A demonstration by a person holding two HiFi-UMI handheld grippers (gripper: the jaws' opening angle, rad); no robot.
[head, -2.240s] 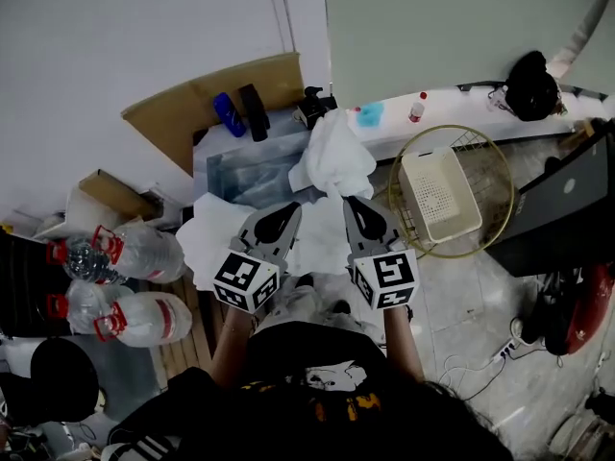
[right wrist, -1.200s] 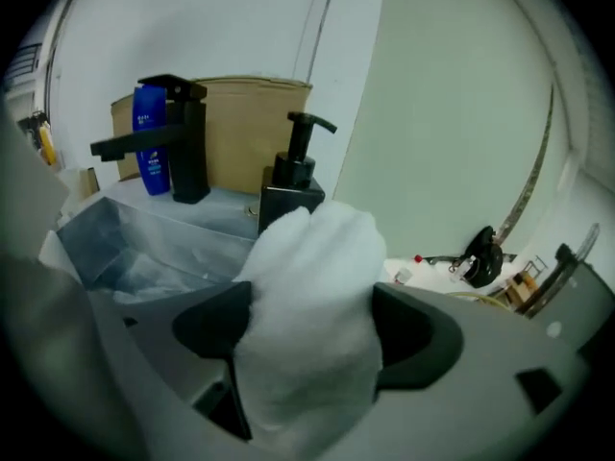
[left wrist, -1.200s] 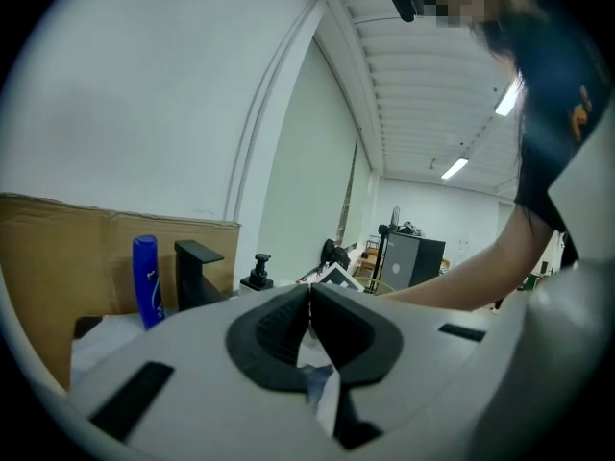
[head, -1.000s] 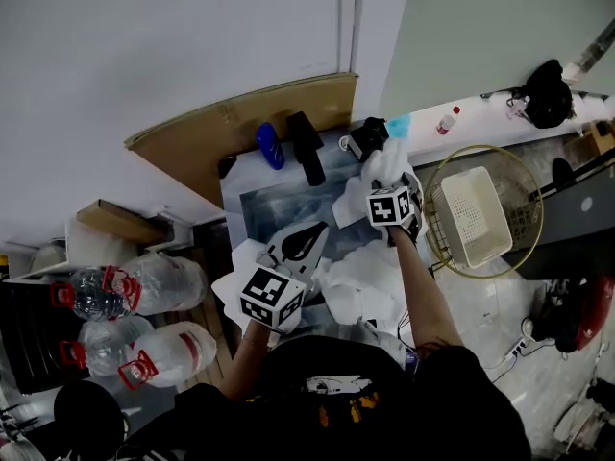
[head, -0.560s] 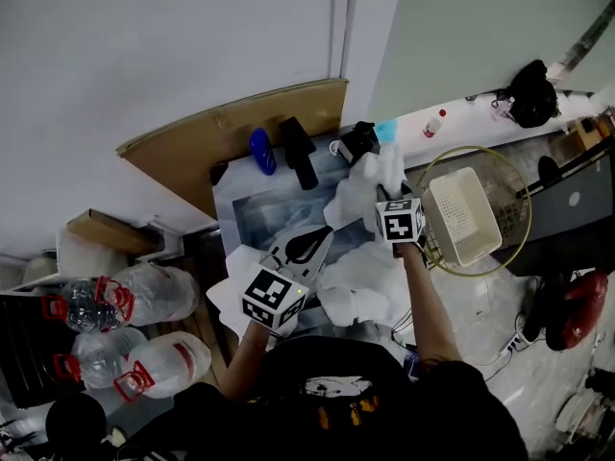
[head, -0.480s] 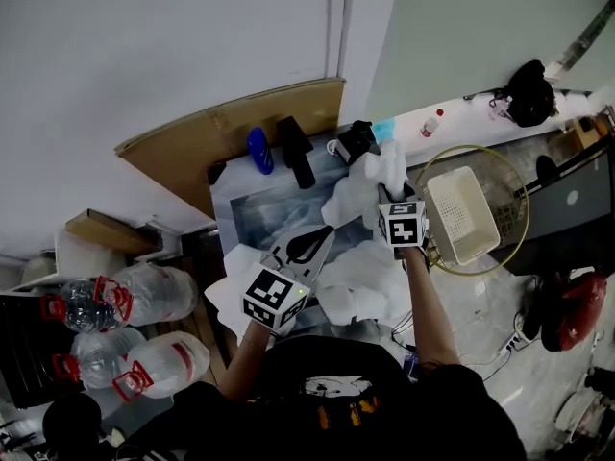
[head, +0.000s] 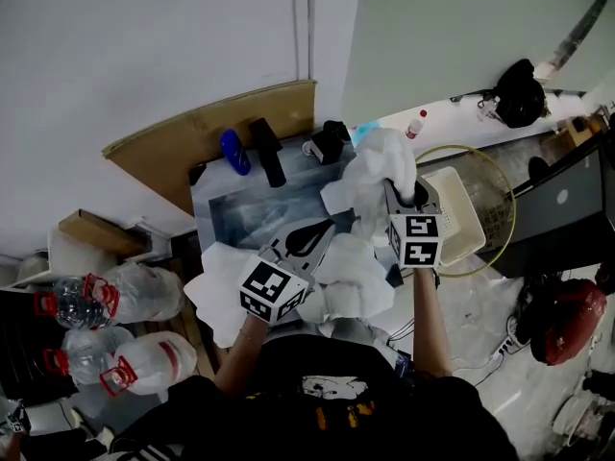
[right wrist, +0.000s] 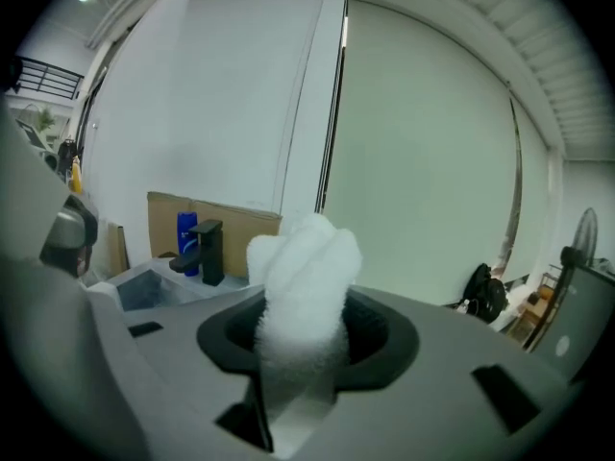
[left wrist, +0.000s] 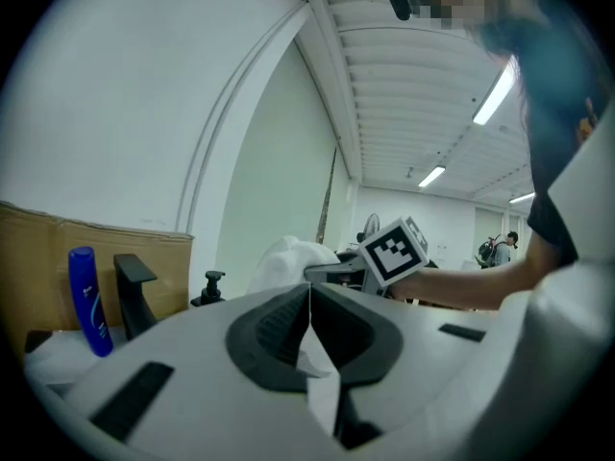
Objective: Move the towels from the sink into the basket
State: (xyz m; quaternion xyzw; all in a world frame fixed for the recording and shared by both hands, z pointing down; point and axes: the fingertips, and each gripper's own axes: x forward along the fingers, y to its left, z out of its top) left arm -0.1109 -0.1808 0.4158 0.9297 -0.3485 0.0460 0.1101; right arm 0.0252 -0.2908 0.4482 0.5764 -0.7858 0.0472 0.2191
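Towel (head: 378,166), fluffy and white, sits clamped in the right tongs (head: 402,195), whose jaws have just been closing, above the sink's (head: 240,217) right end; left tongs (head: 315,232) pinch thin white cloth (left wrist: 321,377).

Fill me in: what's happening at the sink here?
A person is working two hand-held grippers over the steel sink. The right gripper, whose jaws have just been closing, is clamped on a fluffy white towel and holds it up between the sink and the white plastic basket. The left gripper is shut on the edge of a thin white cloth near the sink's front. No towel shows in the basket yet.
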